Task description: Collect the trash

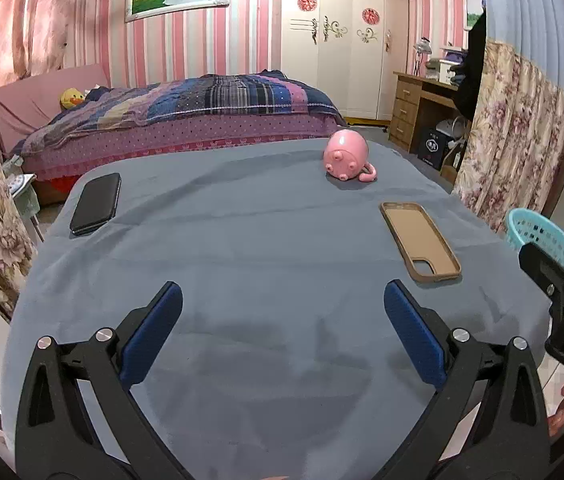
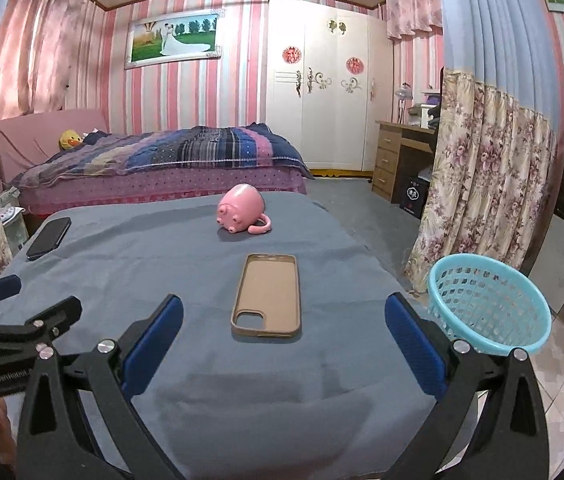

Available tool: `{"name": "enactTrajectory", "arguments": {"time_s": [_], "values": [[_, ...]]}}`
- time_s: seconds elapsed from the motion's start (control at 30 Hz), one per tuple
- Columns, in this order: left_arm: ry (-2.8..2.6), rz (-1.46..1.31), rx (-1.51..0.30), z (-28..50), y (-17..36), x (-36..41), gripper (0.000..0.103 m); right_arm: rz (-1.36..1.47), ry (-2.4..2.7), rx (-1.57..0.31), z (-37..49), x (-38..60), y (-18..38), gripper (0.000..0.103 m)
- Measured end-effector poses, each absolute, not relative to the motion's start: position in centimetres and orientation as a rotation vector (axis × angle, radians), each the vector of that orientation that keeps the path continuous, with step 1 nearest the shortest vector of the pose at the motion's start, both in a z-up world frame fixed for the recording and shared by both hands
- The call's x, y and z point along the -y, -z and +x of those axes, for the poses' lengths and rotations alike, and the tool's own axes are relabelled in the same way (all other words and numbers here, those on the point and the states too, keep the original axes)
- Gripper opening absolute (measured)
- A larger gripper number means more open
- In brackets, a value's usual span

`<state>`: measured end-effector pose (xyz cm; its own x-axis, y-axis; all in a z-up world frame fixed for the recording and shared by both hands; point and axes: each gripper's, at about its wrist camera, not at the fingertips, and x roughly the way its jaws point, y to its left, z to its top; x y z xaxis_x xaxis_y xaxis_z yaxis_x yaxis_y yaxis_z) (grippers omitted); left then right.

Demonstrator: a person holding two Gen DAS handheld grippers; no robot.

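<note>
Table under a grey-blue cloth, bedroom behind it. Far left corner of the table: a black phone lying flat, close to the left edge, long side running along that edge. Left gripper hovers over the near edge of the table, blue pads spread wide with nothing between them, released; bare cloth shows between the fingers. In the right wrist view the same gripper shows from the side at the near left edge, and there the spread cannot be judged. Toward the far edge, right of the middle: a pink pig-shaped mug tipped on its side, feet and snout facing the cameras, curled handle resting on the cloth on its right. Nearer than the mug and well apart from it: an empty tan phone case lying open side up, camera cutout at its near end, toward the right side of the table. Right gripper hangs above the near edge with its blue pads wide apart, released and empty; the case lies just beyond the fingertips, in line with the gap, not touched. Off the right edge of the table, beside its near right corner: a light blue mesh basket, upright, nothing visible inside it. It stands lower than the tabletop, over a tiled floor.
</note>
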<state>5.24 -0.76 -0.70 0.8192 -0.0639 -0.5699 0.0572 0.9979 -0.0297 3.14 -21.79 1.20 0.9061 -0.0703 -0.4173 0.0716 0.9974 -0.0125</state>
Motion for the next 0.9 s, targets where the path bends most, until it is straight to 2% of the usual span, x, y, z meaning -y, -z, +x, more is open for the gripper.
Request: {"name": "enactTrajectory", "arguments": {"time_s": [0.9], "values": [[0.114,0.036,-0.598,5.6,1.7,2.4,0.097,0.027,0.110,-0.433,4.4,22.3,-0.3,0.099]]}}
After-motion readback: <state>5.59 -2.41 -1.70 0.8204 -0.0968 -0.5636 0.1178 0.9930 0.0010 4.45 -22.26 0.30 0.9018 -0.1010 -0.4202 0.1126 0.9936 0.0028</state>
